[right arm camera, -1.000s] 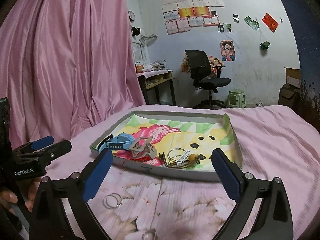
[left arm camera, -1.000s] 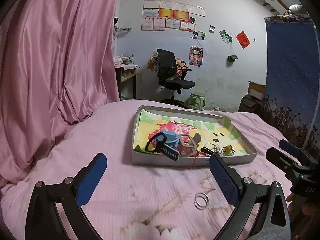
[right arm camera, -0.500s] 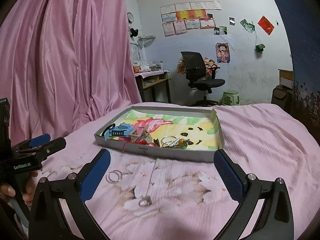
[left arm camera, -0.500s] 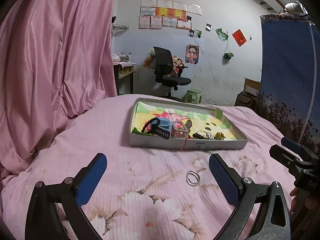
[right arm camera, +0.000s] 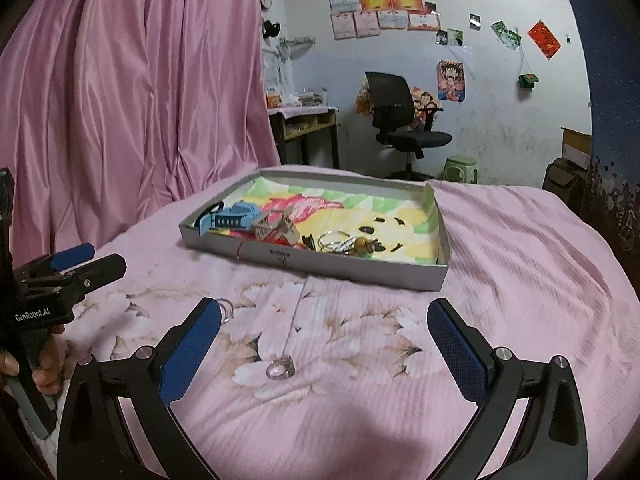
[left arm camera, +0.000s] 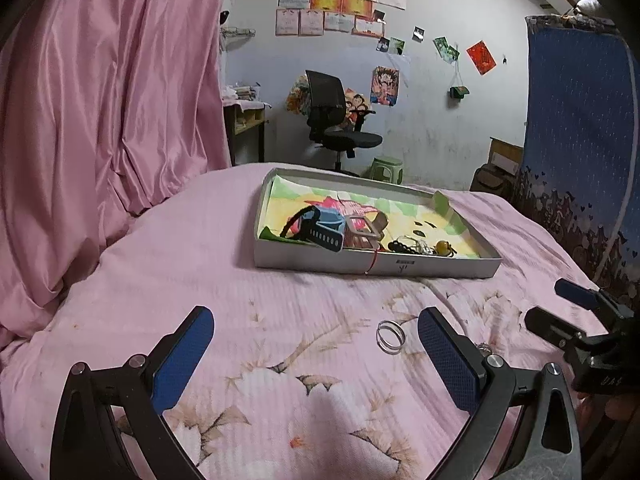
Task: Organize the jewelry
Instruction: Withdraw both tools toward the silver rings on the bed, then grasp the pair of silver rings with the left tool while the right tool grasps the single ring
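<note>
A shallow grey cardboard tray, lined with a bright cartoon print, is seen on a bed spread with ribbed pink floral cloth, well ahead of both sets of jaws. A blue plastic watch, a buckle-like metal piece, thin wire hoops and an amber bead are heaped along its near wall. The left gripper is held with its jaws wide, nothing between the textured blue pads; a pair of overlapping silver rings lies on the cloth just inside the right-hand pad. The right gripper is likewise spread wide and empty, a fine chain with a round glassy pendant lying between its jaws. Glossy pink curtains are draped behind.
</note>
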